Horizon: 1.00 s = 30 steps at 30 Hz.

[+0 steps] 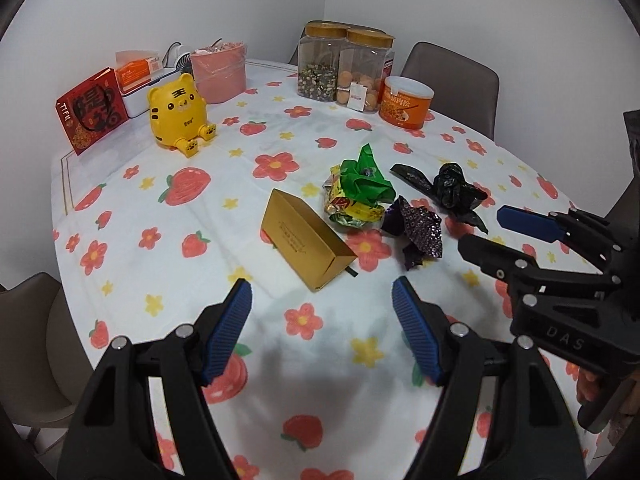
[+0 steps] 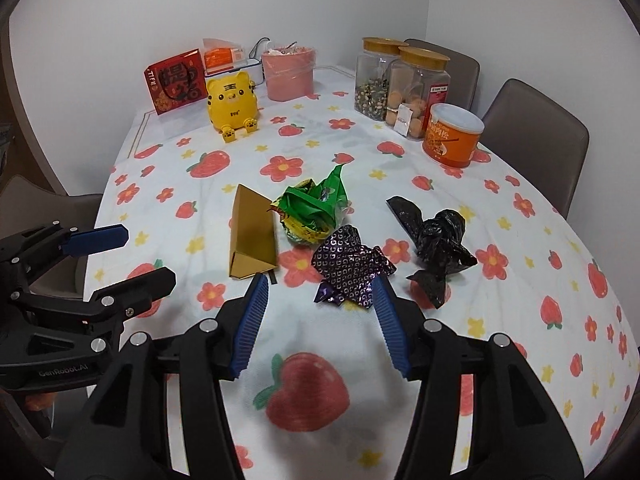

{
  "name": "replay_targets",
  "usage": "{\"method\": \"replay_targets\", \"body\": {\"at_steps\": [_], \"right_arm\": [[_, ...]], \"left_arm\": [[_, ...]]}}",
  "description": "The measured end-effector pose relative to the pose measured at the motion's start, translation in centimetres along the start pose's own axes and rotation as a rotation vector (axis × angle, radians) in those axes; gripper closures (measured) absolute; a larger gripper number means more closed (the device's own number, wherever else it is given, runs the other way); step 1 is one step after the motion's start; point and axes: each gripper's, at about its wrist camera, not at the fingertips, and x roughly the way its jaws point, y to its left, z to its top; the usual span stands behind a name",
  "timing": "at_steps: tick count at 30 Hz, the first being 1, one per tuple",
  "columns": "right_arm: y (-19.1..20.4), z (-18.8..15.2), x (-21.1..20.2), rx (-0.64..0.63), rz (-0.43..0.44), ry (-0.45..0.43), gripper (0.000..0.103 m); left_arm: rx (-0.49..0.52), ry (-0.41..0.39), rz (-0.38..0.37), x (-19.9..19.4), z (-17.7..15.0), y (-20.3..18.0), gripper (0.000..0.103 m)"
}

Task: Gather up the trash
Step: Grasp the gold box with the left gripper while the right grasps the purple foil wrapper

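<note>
- Your left gripper is spread wide, and nothing sits between its blue pads. It hangs over the flowery tablecloth.
- Just past its tips lies the gold box, tipped on its side.
- Your right gripper is spread too. Its pads hold nothing. They are just in front of the purple wrapper, and the right pad covers the wrapper's near edge, but you cannot tell if it touches.
- In the left view, your right gripper pokes in from the right side, near the trash.
- The trash lies in a little bunch in the middle of the table. Next to the purple wrapper is the green and yellow wrapper, all scrunched up, right beside the gold box.
- On the other side of the purple wrapper is the black plastic bag, crumpled too.
- Farther back sits the yellow tiger toy, with a red gift bag beside it.
- The pink bin stands at the far edge, well apart from the trash.
- Two clear jars and an orange can stand on the far right.
- Brown chairs stand around the table.
</note>
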Motion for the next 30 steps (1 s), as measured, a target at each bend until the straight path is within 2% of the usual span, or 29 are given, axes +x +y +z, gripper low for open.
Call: {"method": "replay_targets", "body": {"at_steps": [3, 8, 15, 22, 24, 26, 30], "right_arm": [[-0.7, 0.0, 2.3, -0.024, -0.001, 0.022, 0.05], [-1.5, 0.0, 5.0, -0.051, -0.002, 0.032, 0.041], [-2.6, 0.3, 8.1, -0.05, 0.007, 0.052, 0.04], [-2.6, 0.1, 10.1, -0.076, 0.021, 0.083, 0.041], [-2.6, 0.0, 10.3, -0.078, 0.023, 0.087, 0.047], [-2.7, 0.0, 10.5, -0.074, 0.031, 0.094, 0.056], [-2.7, -0.2, 10.7, -0.064, 0.04, 0.1, 0.068]], "left_arm": [[-0.014, 0.016, 0.014, 2.3, 0.5, -0.1, 0.03], [-0.043, 0.045, 0.022, 5.3, 1.1, 0.1, 0.03], [-0.075, 0.078, 0.041, 9.1, 2.0, 0.7, 0.03], [-0.129, 0.143, 0.043, 12.5, 1.3, 1.7, 0.03], [-0.123, 0.134, 0.05, 12.7, 1.1, 1.6, 0.032], [-0.109, 0.125, 0.059, 12.7, 1.1, 1.4, 0.042], [-0.122, 0.122, 0.041, 12.6, 1.3, 1.7, 0.043]]}}
